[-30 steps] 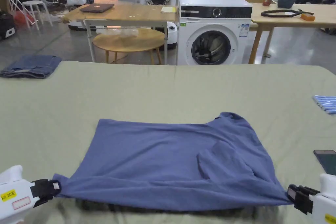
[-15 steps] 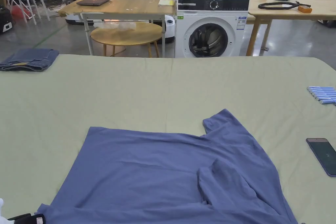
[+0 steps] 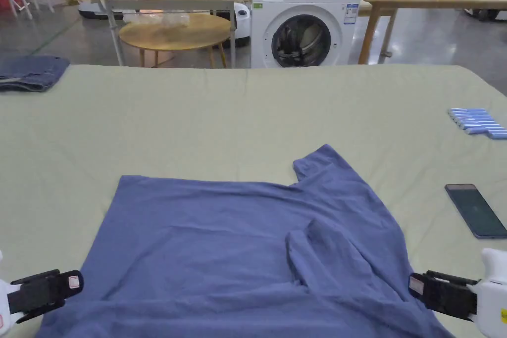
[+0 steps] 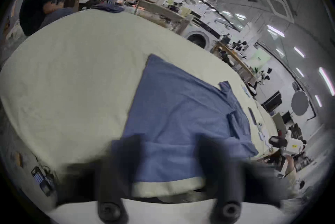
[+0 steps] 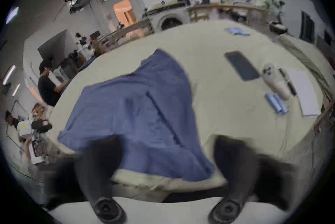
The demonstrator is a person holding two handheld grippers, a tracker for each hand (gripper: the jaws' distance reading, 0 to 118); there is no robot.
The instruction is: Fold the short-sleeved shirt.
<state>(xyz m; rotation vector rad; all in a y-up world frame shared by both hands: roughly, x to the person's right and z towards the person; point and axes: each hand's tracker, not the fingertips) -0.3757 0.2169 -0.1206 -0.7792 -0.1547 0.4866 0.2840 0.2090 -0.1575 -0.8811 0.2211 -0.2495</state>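
The blue short-sleeved shirt (image 3: pixel 223 245) lies spread on the green-covered table (image 3: pixel 247 106), one sleeve folded in over its right part and the other pointing away at the far right. My left gripper (image 3: pixel 64 288) is open just off the shirt's near left corner. My right gripper (image 3: pixel 418 288) is open at the near right corner. In the left gripper view the jaws of the left gripper (image 4: pixel 167 148) stand wide apart with the shirt (image 4: pixel 181 119) lying beyond them. The right gripper (image 5: pixel 167 150) shows the same over the shirt (image 5: pixel 130 115).
A phone (image 3: pixel 475 210) and a row of blue tubes (image 3: pixel 478 122) lie at the table's right side. Folded jeans (image 3: pixel 29 72) sit at the far left corner. A washing machine (image 3: pixel 302 12) and wooden tables stand behind. A person (image 4: pixel 39 1) sits beyond the far left.
A second ago both grippers were shut on the shirt's near corners, holding that edge taut above the table. Both have let go, and the shirt now lies flat.
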